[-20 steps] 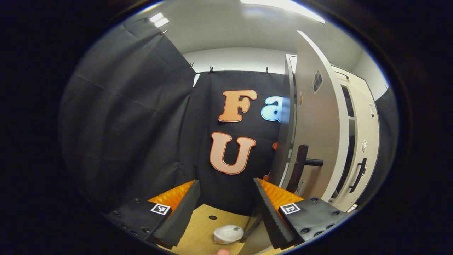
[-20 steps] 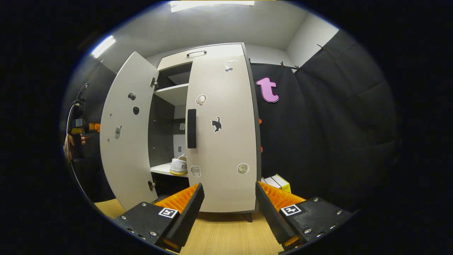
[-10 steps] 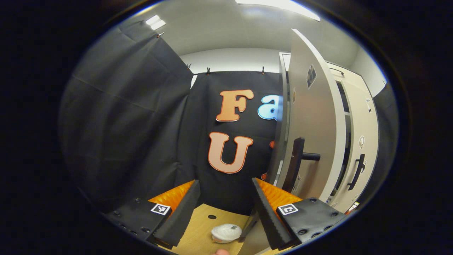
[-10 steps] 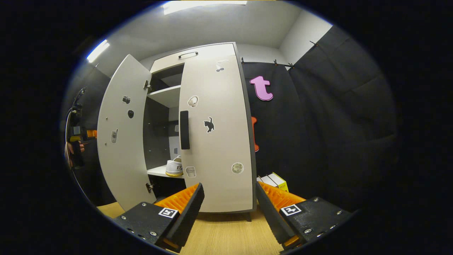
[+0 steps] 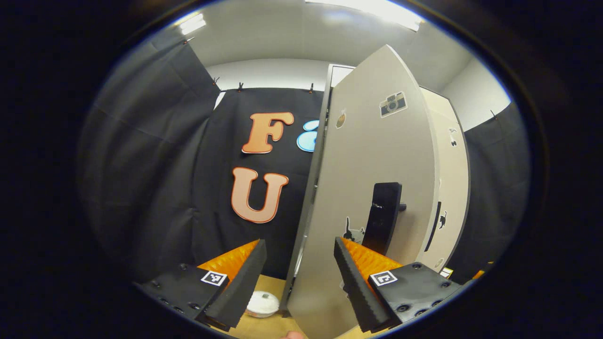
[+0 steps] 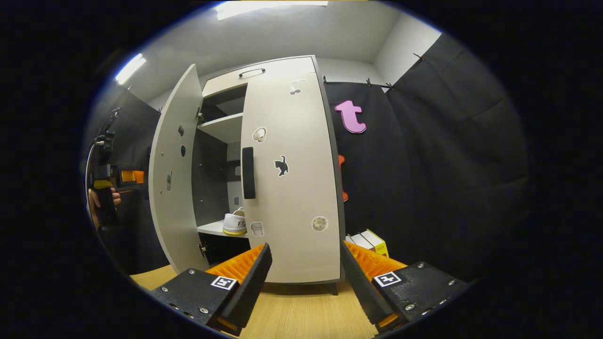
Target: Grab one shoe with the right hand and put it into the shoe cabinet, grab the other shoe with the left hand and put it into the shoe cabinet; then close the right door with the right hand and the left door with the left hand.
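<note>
In the right gripper view a white shoe (image 6: pixel 235 223) sits on the shoe cabinet (image 6: pixel 264 75) shelf, between the open left door (image 6: pixel 173 174) and shut right door (image 6: pixel 292 179). The left gripper view shows the left door's handle (image 5: pixel 382 217) beside the released left gripper (image 5: pixel 300 278). The right gripper (image 6: pixel 305 278) hangs spread, empty.

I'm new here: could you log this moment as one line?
shoe: in cabinet | right door: shut | left door: ajar | left gripper: open
</note>
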